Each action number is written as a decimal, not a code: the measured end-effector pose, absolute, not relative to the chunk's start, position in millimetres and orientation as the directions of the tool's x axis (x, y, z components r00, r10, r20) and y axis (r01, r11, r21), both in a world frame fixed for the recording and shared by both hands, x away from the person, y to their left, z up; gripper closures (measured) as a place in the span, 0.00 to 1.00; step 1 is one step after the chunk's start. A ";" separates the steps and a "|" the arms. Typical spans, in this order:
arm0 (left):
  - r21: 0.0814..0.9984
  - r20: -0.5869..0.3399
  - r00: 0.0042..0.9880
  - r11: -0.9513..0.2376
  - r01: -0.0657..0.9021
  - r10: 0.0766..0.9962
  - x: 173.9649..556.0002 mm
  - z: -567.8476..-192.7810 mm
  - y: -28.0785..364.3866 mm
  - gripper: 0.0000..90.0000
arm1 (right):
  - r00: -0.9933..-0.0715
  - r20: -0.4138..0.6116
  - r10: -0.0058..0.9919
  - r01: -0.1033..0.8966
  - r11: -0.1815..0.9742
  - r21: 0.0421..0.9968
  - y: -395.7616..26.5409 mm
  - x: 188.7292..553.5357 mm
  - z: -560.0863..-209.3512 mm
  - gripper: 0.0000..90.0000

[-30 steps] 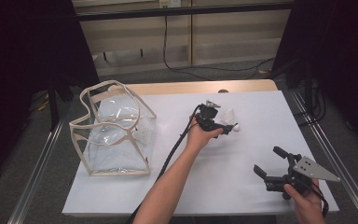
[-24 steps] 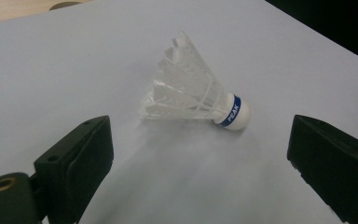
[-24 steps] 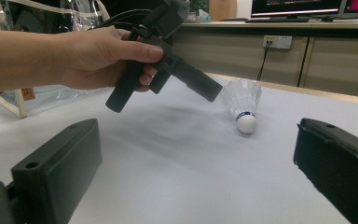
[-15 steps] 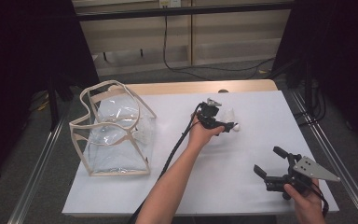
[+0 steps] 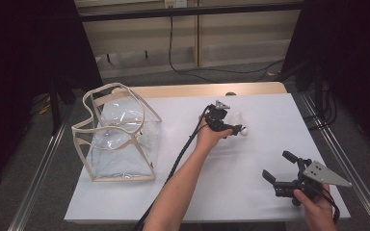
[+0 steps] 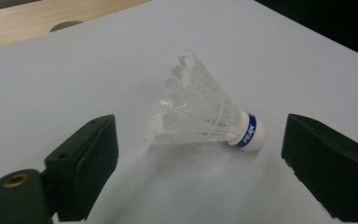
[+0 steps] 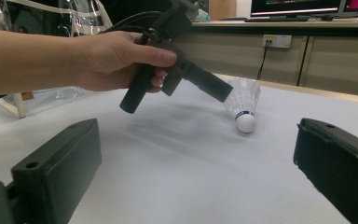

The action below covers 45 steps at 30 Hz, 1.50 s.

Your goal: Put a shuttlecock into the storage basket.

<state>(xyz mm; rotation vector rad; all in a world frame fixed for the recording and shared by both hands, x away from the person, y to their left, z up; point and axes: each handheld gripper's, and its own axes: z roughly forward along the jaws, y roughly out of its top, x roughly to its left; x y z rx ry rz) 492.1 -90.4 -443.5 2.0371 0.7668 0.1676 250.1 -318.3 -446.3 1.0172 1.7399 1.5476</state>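
Between the closing left tool's (image 6: 191, 154) spread jaws, shuttlecock (image 6: 205, 116) lies ungripped, feathers blurred.

One word reads — "PEAK", white on the blue band of the shuttlecock (image 6: 205, 114).

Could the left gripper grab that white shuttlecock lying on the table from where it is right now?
Probably yes. The shuttlecock lies on its side between the left gripper's open fingers, which have just been closing a little, with nothing in between.
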 end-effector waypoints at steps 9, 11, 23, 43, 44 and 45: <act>0.807 -0.145 0.842 -0.429 0.405 0.520 489.8 -443.6 -94.6 0.30 | -0.532 0.060 0.844 0.158 0.029 0.987 -318.8 250.1 -446.4 0.01; 0.804 -0.134 0.854 -0.448 0.391 0.503 488.1 -443.9 -94.6 0.36 | -0.532 0.061 0.844 0.158 0.028 0.987 -318.6 250.1 -446.5 0.01; 0.786 -0.226 0.880 -0.455 0.418 0.417 469.6 -438.0 -92.0 0.68 | -0.536 0.053 0.843 0.154 0.037 0.987 -316.7 249.4 -446.5 0.01; 0.772 -0.320 0.848 -0.402 0.492 0.423 463.1 -427.9 -85.6 1.00 | -0.534 0.055 0.844 0.155 0.034 0.987 -317.6 249.1 -446.4 0.01; 0.767 -0.327 0.845 -0.404 0.499 0.422 462.0 -425.6 -82.3 1.00 | -0.534 0.054 0.844 0.155 0.035 0.987 -317.4 249.1 -446.5 0.01; 0.767 -0.333 0.845 -0.400 0.501 0.420 460.8 -424.2 -79.6 1.00 | -0.536 0.053 0.843 0.154 0.036 0.987 -317.3 249.2 -446.5 0.01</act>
